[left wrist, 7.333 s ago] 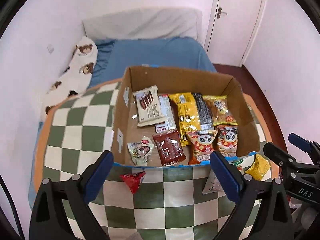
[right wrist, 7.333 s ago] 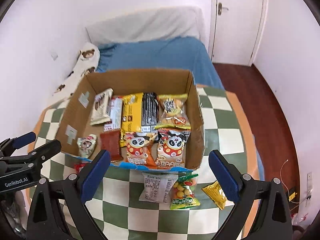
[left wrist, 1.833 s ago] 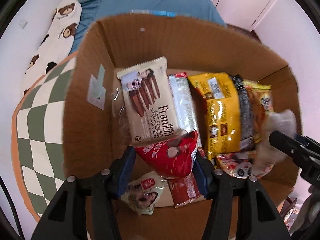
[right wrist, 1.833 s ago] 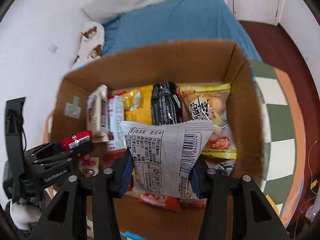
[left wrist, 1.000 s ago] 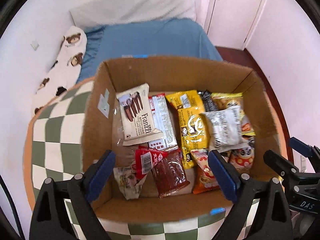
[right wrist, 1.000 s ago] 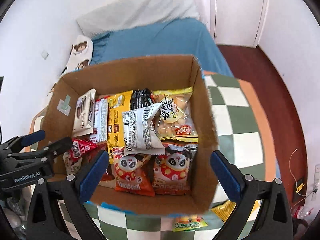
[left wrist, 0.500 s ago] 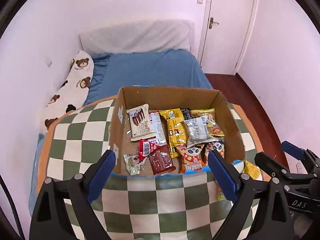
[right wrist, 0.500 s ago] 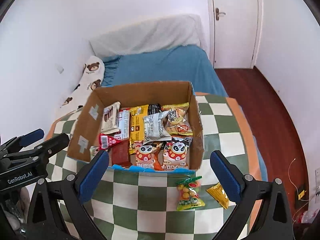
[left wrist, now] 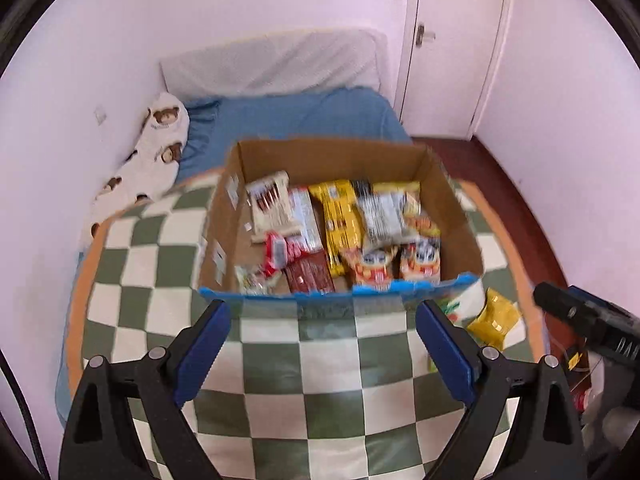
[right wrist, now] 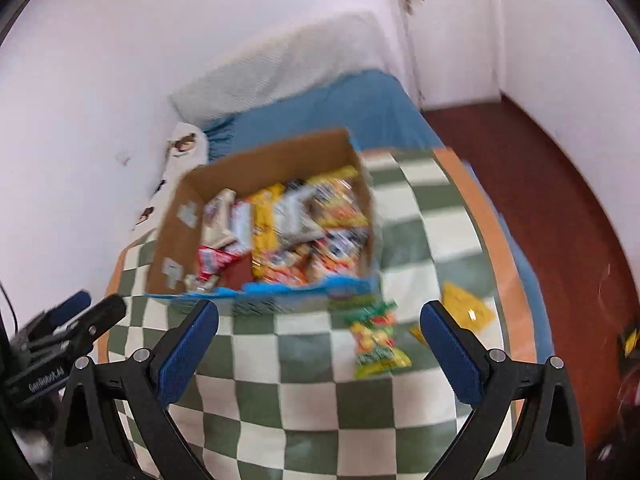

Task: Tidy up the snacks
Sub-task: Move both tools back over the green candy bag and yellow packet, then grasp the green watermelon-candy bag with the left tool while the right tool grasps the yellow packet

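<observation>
While most of the snacks already lie packed in the cardboard box (left wrist: 336, 152) on the checkered tablecloth (left wrist: 320, 364), two packets are left outside it. A green candy bag (right wrist: 376, 340) lies on the cloth just beside the box's near right corner, and a yellow packet (right wrist: 468, 310) sits a little farther right, near the table's orange edge.

Both tongs hang empty above the cloth in front of the box. The left gripper (left wrist: 322, 344) has its blue pads spread wide with nothing between them, and the right gripper (right wrist: 320, 344) is released just the same, its right pad close to the two loose packets.

Inside the box, a red packet (left wrist: 278, 250) lies at the left among wafer and chocolate bars, and a white packet (left wrist: 378, 216) rests on top of the yellow and orange bags at the right. By this reckoning the job is nearly done, with two pickups remaining, most likely for the right gripper.

Both views are smeared by motion, the right wrist view badly, so labels cannot be read. From the left wrist view the green candy bag is mostly hidden behind a gripper finger, and whatever lies under the top layer in the box cannot be seen.
</observation>
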Tool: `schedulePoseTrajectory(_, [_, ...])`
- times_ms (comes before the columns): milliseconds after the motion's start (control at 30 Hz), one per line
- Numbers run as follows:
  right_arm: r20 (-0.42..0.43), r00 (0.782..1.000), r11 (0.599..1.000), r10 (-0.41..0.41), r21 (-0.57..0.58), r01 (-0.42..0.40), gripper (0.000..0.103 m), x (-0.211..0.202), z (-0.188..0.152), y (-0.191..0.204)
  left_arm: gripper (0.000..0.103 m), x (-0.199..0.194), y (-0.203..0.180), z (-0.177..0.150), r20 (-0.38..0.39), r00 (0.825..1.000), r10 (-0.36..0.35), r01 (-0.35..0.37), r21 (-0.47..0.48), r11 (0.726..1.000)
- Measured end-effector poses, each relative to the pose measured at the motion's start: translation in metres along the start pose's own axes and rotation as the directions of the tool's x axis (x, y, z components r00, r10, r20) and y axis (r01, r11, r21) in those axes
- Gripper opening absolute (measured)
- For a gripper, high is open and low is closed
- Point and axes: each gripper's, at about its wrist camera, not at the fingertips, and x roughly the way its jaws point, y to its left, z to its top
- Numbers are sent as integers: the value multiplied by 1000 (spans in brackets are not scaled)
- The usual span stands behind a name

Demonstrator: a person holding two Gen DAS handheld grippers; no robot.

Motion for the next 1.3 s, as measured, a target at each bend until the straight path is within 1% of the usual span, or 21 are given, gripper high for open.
schedulePoseTrajectory(67, [-40,999,999,-27,38,28,103,22,0,-29,94,26,-15,-7,-58,998,-5,6,16,1000])
schedulePoseTrajectory(133, [-91,995,994,-46,92,54,102,45,0,-57,94,54,-34,-14,-122,992,-19,23,36,999])
schedulePoseTrajectory(167, [-131,991,988,-33,145,53,102,62,0,-76,94,64,-42,-17,-148,989,-23,29,41,999])
schedulePoseTrajectory(200, [-158,987,980,-24,192,54,98,74,-1,-91,94,74,-50,-21,-176,984,-34,42,41,998])
schedulePoseTrajectory(233, [-190,982,967,-15,245,62,95,88,-3,-109,94,87,-60,-24,-207,977,-48,57,40,998])
schedulePoseTrajectory(300, [-229,973,940,-1,332,79,94,114,-4,-138,94,109,-79,-30,-261,964,-60,73,40,997])
schedulePoseTrajectory(433, [-261,965,919,11,382,93,94,146,-3,-161,94,144,-107,-37,-343,936,-82,97,28,995])
schedulePoseTrajectory(500, [-277,961,925,-5,363,110,94,159,-2,-164,94,159,-117,-38,-375,923,-86,100,17,995])
schedulePoseTrajectory(533, [-284,958,933,-25,338,125,88,164,-2,-162,94,168,-123,-40,-394,914,-94,107,11,994])
schedulePoseTrajectory(567, [-302,951,944,-65,289,157,81,167,-1,-160,94,174,-128,-41,-406,909,-96,109,9,994])
schedulePoseTrajectory(600, [-321,940,956,-118,220,195,63,170,-1,-158,94,179,-132,-42,-416,904,-101,114,7,993])
schedulePoseTrajectory(633, [-327,935,963,-139,177,205,55,171,-1,-156,94,183,-136,-43,-426,899,-106,119,5,993])
schedulePoseTrajectory(667, [-325,936,969,-139,150,195,55,169,-3,-156,94,190,-141,-46,-442,890,-109,123,4,992])
schedulePoseTrajectory(700, [-334,931,973,-150,118,199,55,166,-5,-157,94,194,-145,-48,-453,885,-112,126,3,992])
schedulePoseTrajectory(800, [-368,912,977,-179,40,208,55,160,-14,-158,94,208,-154,-55,-485,865,-129,137,-18,990])
schedulePoseTrajectory(867, [-410,892,979,-188,-7,203,55,157,-24,-160,94,218,-160,-59,-504,852,-143,141,-43,989])
schedulePoseTrajectory(1000, [-463,865,981,-194,-70,183,55,153,-39,-160,94,222,-170,-59,-482,868,-122,122,-31,992])
schedulePoseTrajectory(1067, [-461,871,984,-171,-41,172,58,148,-41,-162,91,223,-178,-59,-472,875,-108,117,-11,993])
schedulePoseTrajectory(1133, [-451,881,986,-146,6,166,70,143,-40,-165,73,223,-184,-61,-471,878,-82,102,16,995])
schedulePoseTrajectory(1233, [-438,890,986,-124,49,161,71,137,-40,-170,56,223,-190,-68,-471,881,-46,80,51,996])
schedulePoseTrajectory(1300, [-437,893,984,-110,77,159,71,135,-38,-169,52,223,-198,-71,-466,884,-37,77,67,995])
